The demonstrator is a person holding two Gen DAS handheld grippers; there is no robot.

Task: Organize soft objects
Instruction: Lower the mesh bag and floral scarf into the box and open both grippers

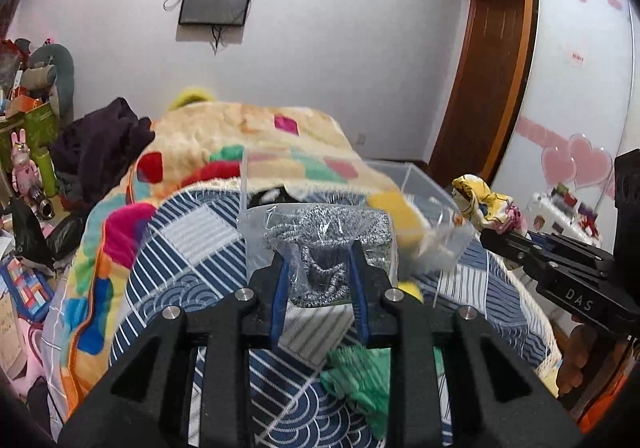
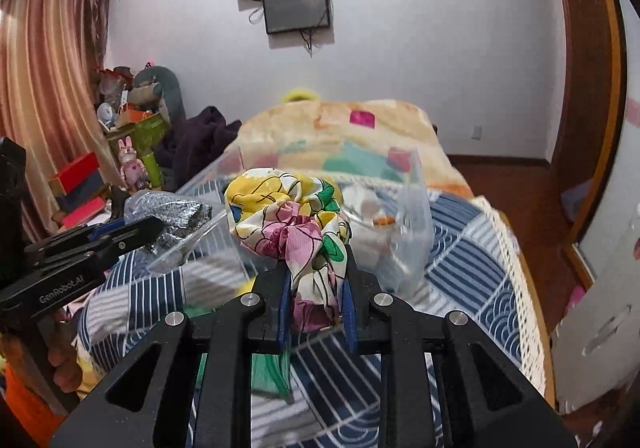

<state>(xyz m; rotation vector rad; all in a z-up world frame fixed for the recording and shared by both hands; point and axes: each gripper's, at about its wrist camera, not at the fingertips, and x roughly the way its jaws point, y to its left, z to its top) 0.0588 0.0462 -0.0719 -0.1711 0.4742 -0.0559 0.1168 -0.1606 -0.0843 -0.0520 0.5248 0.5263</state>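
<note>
Both grippers are loaded and held above the bed, so the task looks to be in its middle stretch. The left gripper (image 1: 318, 268) has its fingers closed narrow on a clear plastic bag of grey-and-white knitted fabric (image 1: 320, 244), lifted clear of the blue-and-white patterned quilt (image 1: 192, 248). The right gripper (image 2: 316, 288) has its fingers pinched on a bunched floral silk cloth in yellow, pink and green (image 2: 292, 219), also raised off the quilt.

Ahead of both sits a clear plastic storage box (image 1: 416, 183) on the bed, which reads as the likely destination. Its contents are blurred; something yellow and soft (image 1: 396, 215) shows at its near wall, and white and orange shapes (image 2: 376, 215) show through the plastic in the right wrist view, so some items may already be inside, though I cannot tell which.

At least 1 thing is left on the quilt: a crumpled green cloth (image 1: 360, 380) lies just below the left gripper. So 2 items need placing now, and the green one after that.
</note>
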